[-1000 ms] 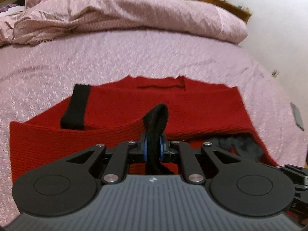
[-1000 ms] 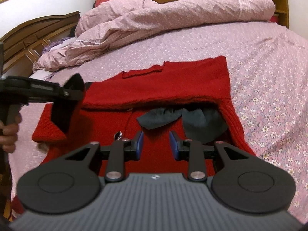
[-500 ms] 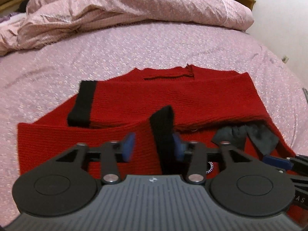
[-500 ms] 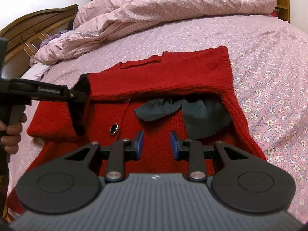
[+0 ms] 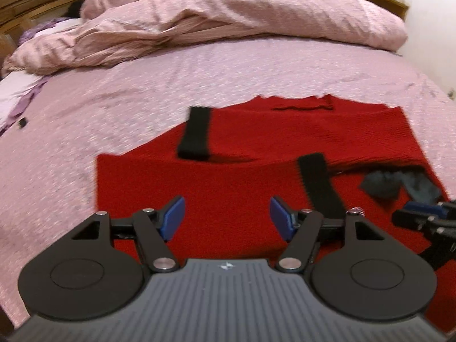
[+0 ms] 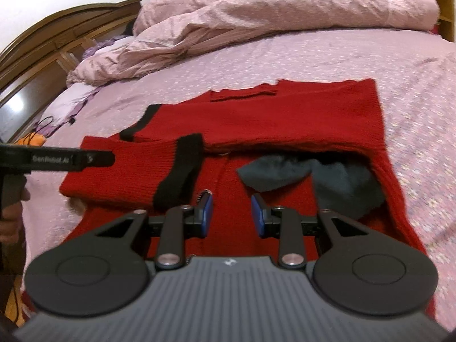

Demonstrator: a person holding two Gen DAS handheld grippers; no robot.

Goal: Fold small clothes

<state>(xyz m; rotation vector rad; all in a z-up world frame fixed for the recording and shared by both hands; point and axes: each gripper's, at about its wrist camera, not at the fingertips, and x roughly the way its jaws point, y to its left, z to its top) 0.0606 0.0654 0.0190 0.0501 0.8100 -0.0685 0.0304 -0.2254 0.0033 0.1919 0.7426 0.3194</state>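
A red knit cardigan [image 5: 256, 148] with black cuffs lies flat on the pink bed; it also shows in the right wrist view [image 6: 285, 119]. Both sleeves are folded across its body, with one black cuff [image 5: 319, 185] near the middle and the other [image 5: 195, 134] farther back. A dark grey collar bow [image 6: 313, 176] shows at the open front. My left gripper [image 5: 226, 216] is open and empty above the near sleeve. My right gripper [image 6: 231, 213] is open and empty over the cardigan front, beside a black cuff [image 6: 182, 173].
A crumpled pink duvet [image 5: 228, 20] is heaped at the far side of the bed. A wooden headboard [image 6: 57, 54] runs along the left. The floral bedsheet [image 6: 413, 85] surrounds the cardigan. The white wall stands at the far right.
My left gripper opened and let go of the black cuff, which now lies on the cardigan, and it drew back to the left. My right gripper stayed open.
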